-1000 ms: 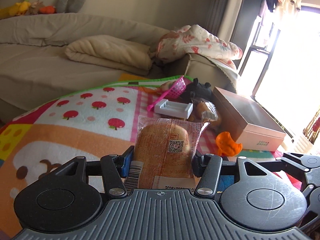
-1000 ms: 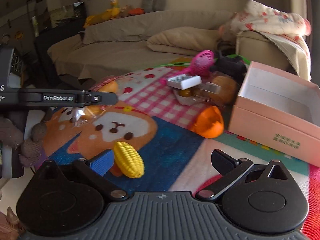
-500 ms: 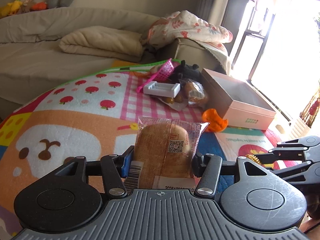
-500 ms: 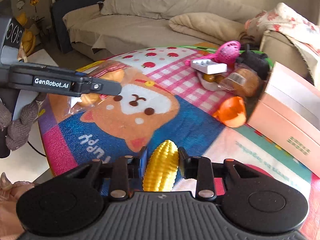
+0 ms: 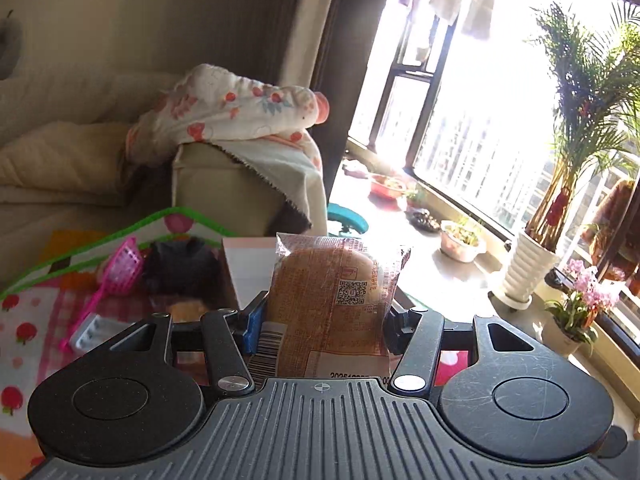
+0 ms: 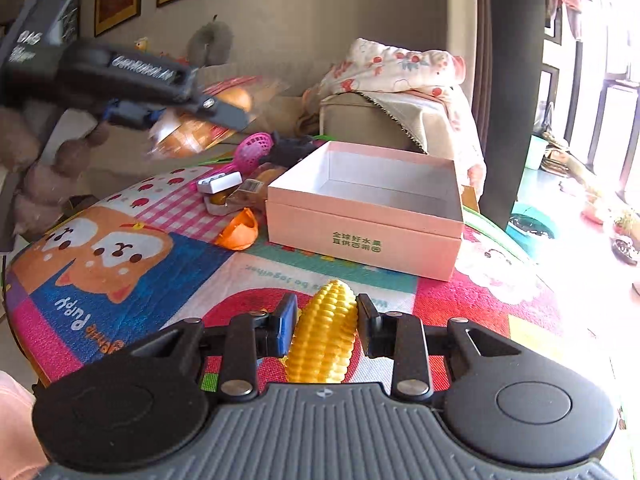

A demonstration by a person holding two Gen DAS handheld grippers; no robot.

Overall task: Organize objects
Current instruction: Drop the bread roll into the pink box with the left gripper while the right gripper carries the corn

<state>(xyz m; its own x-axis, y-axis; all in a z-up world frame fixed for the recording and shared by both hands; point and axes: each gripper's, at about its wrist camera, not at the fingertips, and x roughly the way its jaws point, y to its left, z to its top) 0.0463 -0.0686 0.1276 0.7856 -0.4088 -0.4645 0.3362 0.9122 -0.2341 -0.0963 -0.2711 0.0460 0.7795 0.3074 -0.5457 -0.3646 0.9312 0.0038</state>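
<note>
Two sets of tongs are raised above a round bench covered by a bright cartoon play mat (image 6: 120,264), with a beige sofa (image 6: 372,120) behind it and a flowered blanket (image 6: 404,66) heaped on the sofa arm.

Next in size, an open pink box (image 6: 360,220) sits on the far right part of the mat, its white inside showing. The left wrist view catches only a pale corner of it behind the bun.

Beside the box's left wall lies a small pile of things: an orange toy (image 6: 239,230) touching the mat just at the box's near corner, a white block (image 6: 220,182) resting on a wrapped snack, a pink toy strainer (image 6: 252,154), and a dark soft toy (image 6: 292,146) behind them.

Left tongs (image 5: 326,316) pinch a wrapped bun (image 5: 332,304) by its lower half; the packet stands upright between the fingers, QR code facing the camera. From the right wrist view this pair is blurred, held high over the mat's far left side.

Right tongs (image 6: 326,330) are pressed onto a yellow toy corn cob (image 6: 324,336), which points forward between the fingers toward the near wall of the box, well short of it.
</note>
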